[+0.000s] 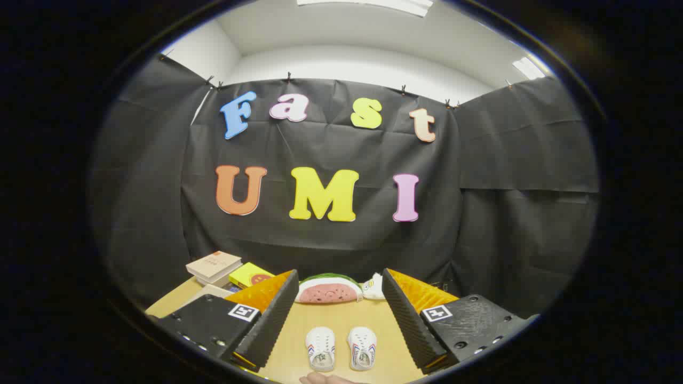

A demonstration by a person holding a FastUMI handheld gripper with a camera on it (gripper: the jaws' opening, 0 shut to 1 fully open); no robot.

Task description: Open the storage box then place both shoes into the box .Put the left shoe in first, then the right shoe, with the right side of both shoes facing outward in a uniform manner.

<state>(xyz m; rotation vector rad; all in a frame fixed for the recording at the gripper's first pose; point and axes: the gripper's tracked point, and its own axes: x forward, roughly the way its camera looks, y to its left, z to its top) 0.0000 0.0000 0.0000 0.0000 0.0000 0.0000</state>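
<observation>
Ribbed jaws stand wide apart and empty, framing two small white perforated shoes (pixel 341 348) set side by side, toes away, on the pale wooden worktop (pixel 384 320), presumably laid ready for picking, a watermelon-slice cushion (pixel 328 289) beyond.

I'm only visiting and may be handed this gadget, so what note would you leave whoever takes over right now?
Gripper: fingers open, holding nothing, raised above the wooden table.
Pair of small white perforated shoes: side by side on the table between the fingers, toes pointing away.
Watermelon-slice plush and stack of books: beyond the fingers, by the booth wall.
A hand shows just behind the shoes.
Done: nothing; shoes unboxed.
Left: open the storage box, left shoe in first, then right.
</observation>
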